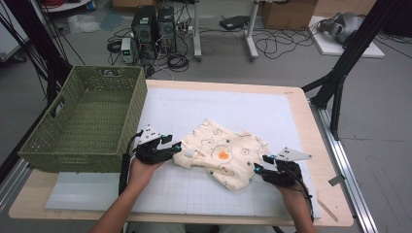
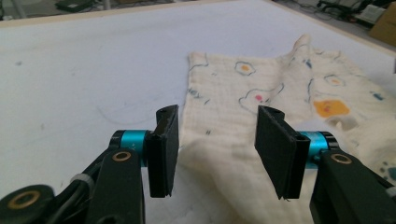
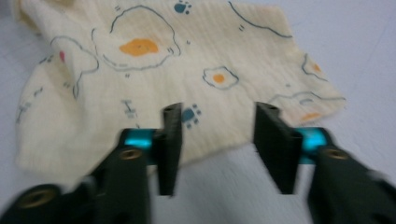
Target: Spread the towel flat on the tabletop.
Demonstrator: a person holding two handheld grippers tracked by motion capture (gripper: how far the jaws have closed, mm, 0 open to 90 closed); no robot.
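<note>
A cream printed cloth (image 1: 222, 153) is lying rumpled on the worktop (image 1: 243, 107), right of a green basket (image 1: 85, 119). The left gripper (image 1: 176, 147) is being held at its left edge, the right gripper (image 1: 259, 163) at its right; both sets of jaws are standing apart, nothing gripped.

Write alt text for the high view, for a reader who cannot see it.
A cream printed cloth lies crumpled on a white mat, with a person's two grippers at its edges: the left gripper at the near left edge, the right gripper at the near right, both with jaws open. A green woven basket stands at the table's left side.
</note>
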